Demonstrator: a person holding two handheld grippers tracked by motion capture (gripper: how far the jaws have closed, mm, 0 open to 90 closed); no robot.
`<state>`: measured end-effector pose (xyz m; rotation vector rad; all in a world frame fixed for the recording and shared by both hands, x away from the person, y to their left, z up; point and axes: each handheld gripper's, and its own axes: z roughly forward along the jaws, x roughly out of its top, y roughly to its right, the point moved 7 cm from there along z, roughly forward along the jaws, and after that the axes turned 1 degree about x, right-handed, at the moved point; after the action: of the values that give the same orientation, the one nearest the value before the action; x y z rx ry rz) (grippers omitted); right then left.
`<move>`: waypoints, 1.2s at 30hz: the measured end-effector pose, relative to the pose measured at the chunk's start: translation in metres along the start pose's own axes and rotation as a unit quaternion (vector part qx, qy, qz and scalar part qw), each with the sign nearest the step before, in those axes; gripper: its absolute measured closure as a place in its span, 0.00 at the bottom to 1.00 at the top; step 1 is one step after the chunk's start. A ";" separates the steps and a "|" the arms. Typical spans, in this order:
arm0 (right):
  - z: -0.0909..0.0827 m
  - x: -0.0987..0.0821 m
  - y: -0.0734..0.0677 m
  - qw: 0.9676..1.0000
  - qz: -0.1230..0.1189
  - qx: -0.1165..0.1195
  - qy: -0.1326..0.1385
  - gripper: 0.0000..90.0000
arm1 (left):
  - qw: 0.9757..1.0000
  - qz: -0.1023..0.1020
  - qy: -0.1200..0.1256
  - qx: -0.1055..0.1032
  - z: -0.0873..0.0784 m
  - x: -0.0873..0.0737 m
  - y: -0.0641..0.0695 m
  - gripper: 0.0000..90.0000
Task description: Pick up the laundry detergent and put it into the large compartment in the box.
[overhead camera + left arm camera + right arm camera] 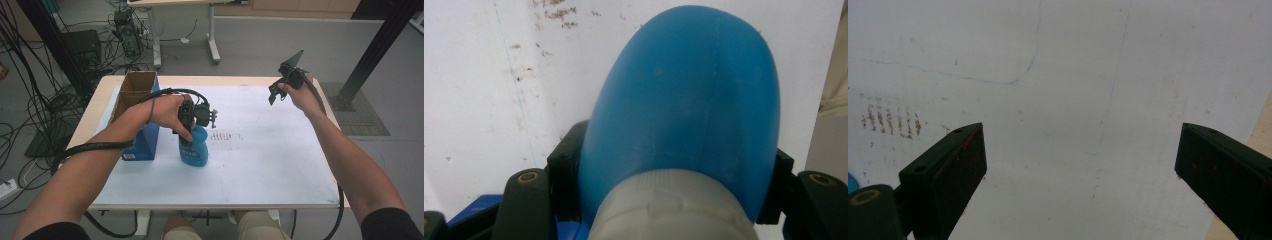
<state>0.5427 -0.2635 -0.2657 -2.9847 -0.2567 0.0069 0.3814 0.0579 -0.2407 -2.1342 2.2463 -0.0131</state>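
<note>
Just left of the blue bottle (pixel 196 148) stands a cardboard box (pixel 136 100).

Blue plastic spray bottle w/ grey-white collar (pixel 196 147), (pixel 684 115): upright on white tabletop, just right of blue box, near table's left-centre. Rounded shoulders, label on front. Clamped at neck, pads pressing both sides.

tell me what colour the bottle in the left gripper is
Blue, with a pale grey cap; the bottle shows best in the left gripper view.
</note>
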 end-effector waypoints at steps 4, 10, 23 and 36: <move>0.000 0.000 0.000 1.000 -0.001 0.000 -0.001 0.07 | 1.000 0.002 0.000 0.001 0.000 0.000 0.000 0.39; 0.001 0.000 -0.001 1.000 -0.001 -0.001 -0.001 0.07 | 1.000 0.006 0.000 0.001 0.000 0.000 0.000 0.39; 0.002 0.001 -0.003 1.000 -0.004 -0.005 -0.001 0.07 | 1.000 0.012 -0.003 0.001 0.000 0.001 0.000 0.39; 0.002 0.001 -0.004 1.000 -0.006 -0.003 -0.001 0.07 | 1.000 0.007 -0.003 0.001 0.000 0.001 0.000 0.39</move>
<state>0.5430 -0.2591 -0.2668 -2.9899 -0.2748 0.0082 0.3810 0.0571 -0.2404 -2.1157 2.2565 -0.0098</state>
